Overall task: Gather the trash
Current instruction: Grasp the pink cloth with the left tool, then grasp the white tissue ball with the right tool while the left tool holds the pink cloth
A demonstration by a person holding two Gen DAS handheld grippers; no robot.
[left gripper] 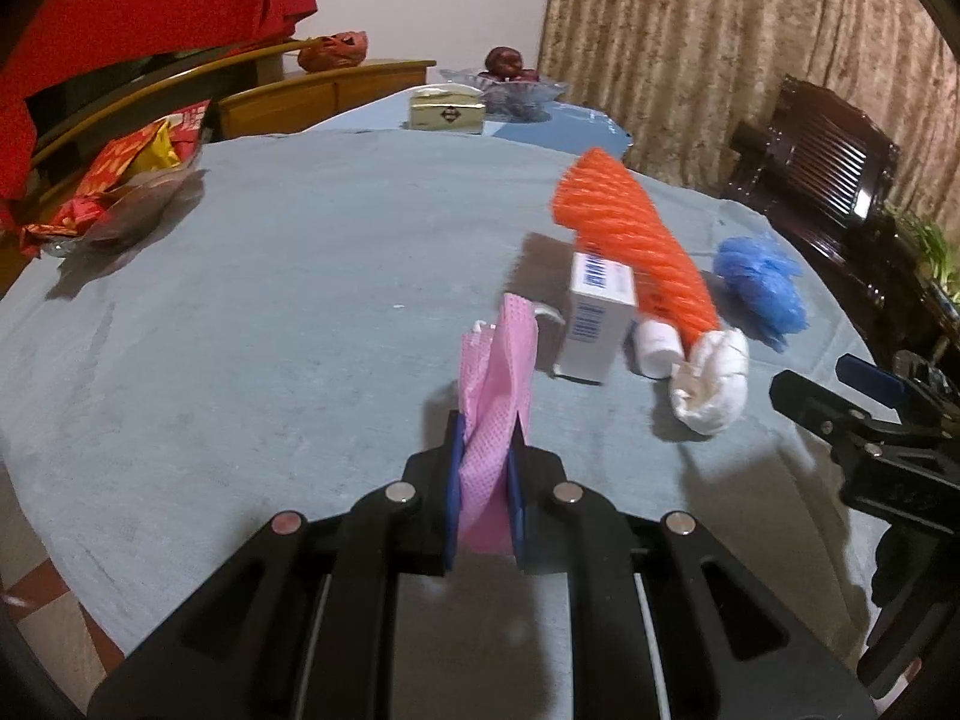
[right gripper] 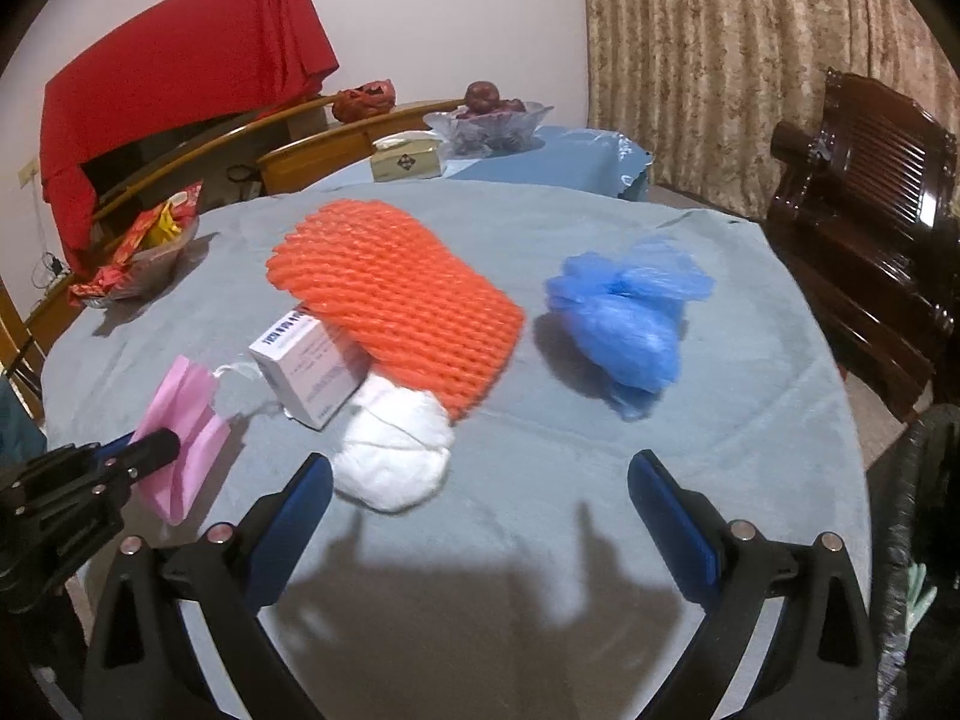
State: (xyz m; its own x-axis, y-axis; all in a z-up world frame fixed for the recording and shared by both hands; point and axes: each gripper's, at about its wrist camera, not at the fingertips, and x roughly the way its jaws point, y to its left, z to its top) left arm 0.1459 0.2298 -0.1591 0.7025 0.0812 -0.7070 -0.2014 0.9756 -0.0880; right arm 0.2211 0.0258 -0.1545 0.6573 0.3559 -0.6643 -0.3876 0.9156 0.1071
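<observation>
Two grippers work over a round table covered in a grey-blue cloth (right gripper: 600,468). The left gripper (left gripper: 485,468) has its jaws clamped on a pink face mask (left gripper: 498,408) — the mask is pinched near its lower part and its long axis runs up and away from the fingers, toward the far side of the table, with a slight twist along its length; seen from the right wrist camera it fans out to both sides of the closed fingers. The right gripper (right gripper: 480,516) stands with its jaws wide apart and nothing between them, its blue pads (right gripper: 672,528) above bare cloth. Just beyond its left finger lies a crumpled white wad (right gripper: 390,450), touching a small white box (right gripper: 312,372) that stands on end. An orange foam net sleeve (right gripper: 396,306) leans over the box and wad, its long axis running from the far left toward the near right in the right wrist view. A crumpled blue plastic bag (right gripper: 624,312) lies apart from them, to the right. A small white bottle (left gripper: 657,348) lies beside the box.
</observation>
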